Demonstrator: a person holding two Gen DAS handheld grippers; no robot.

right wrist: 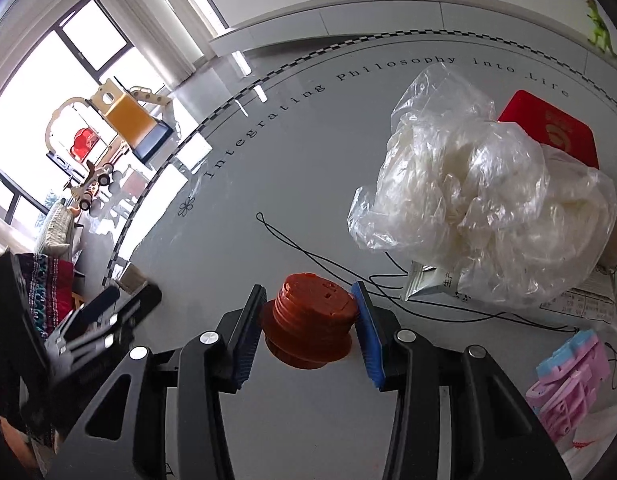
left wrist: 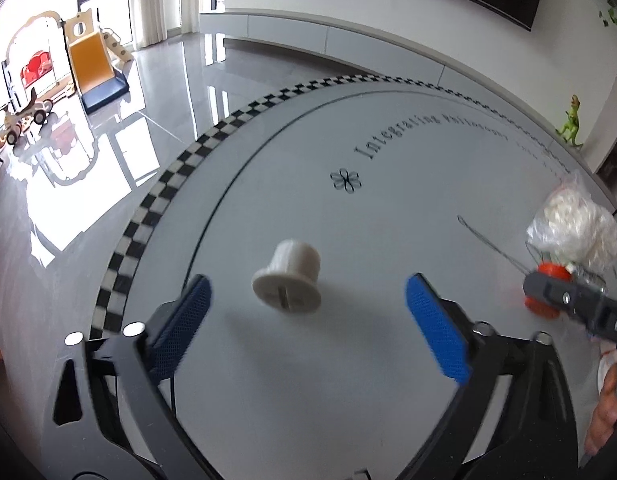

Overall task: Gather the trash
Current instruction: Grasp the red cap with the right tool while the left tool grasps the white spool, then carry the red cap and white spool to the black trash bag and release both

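I've got a white spool-like plastic piece (left wrist: 286, 277) tipped over on the table, flange toward me. At 3 o'clock from it sits an orange ridged cap (right wrist: 310, 322), crumpled clear plastic bag (right wrist: 480, 196) at its 1 o'clock

Glossy tabletop (right wrist: 308, 184) — crinkled, seemingly plastic bag (right wrist: 480, 196).

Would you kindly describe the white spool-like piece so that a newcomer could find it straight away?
Start at the round grey table with the checkered rim and the printed lettering. Near its left edge, below the small flower emblem, a white threaded plug lies between the open left gripper fingers, untouched. Its twin by the crumpled plastic bag is orange, and nothing else nearby is white and flanged.
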